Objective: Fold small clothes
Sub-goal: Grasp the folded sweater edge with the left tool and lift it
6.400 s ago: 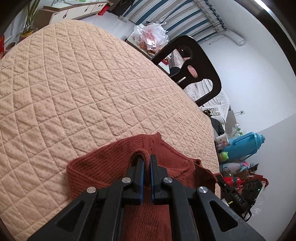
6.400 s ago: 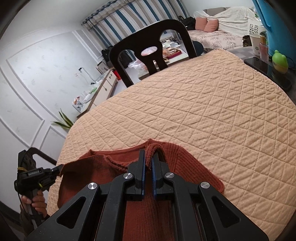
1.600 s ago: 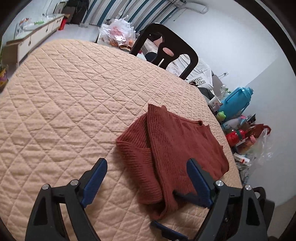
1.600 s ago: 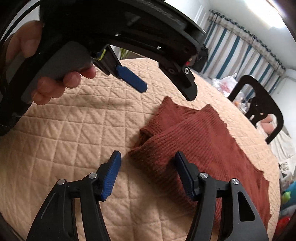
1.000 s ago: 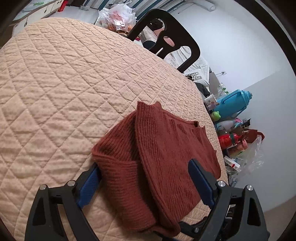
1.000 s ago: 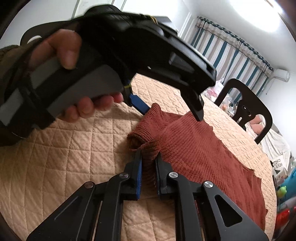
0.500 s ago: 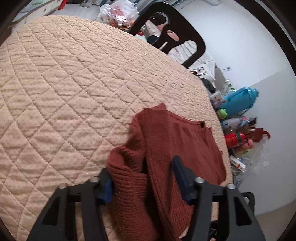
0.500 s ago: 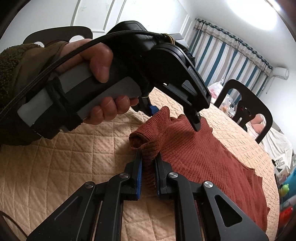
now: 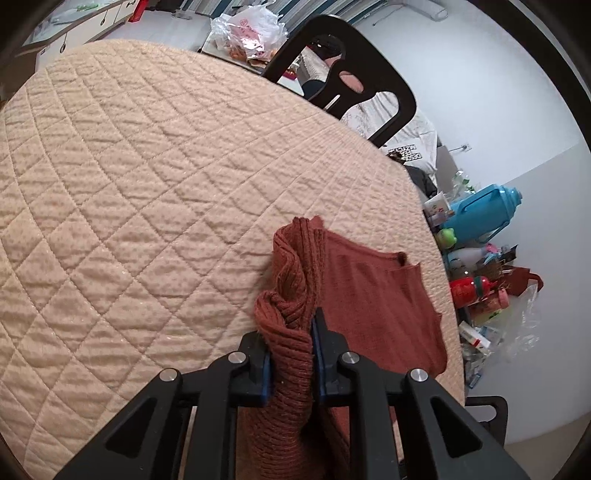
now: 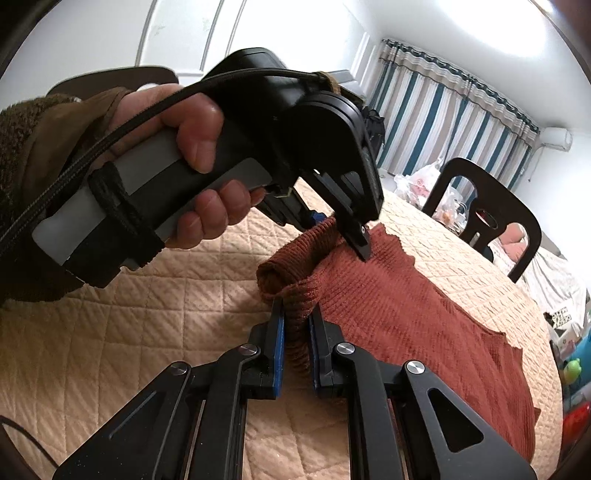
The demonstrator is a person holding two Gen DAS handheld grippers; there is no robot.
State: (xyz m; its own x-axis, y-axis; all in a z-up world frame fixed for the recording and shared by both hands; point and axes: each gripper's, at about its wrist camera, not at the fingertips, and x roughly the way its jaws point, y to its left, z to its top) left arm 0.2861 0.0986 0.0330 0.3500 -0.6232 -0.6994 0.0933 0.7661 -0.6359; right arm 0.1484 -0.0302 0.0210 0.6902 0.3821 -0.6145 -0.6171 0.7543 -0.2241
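A small rust-red knit sweater lies on a peach quilted table cover, its left edge bunched and lifted. My left gripper is shut on that bunched edge. In the right wrist view the sweater spreads to the right, and my right gripper is shut on the rolled near end of the same edge. The left gripper, held in a hand, clamps the fold just beyond my right one.
A black chair stands at the table's far edge, also seen in the right wrist view. A blue thermos, bottles and clutter sit off the table's right side. A plastic bag lies behind.
Both grippers were open over the flat folded sweater. The right one shut on the left edge first, then the left one closed on it too, and the edge is lifted.
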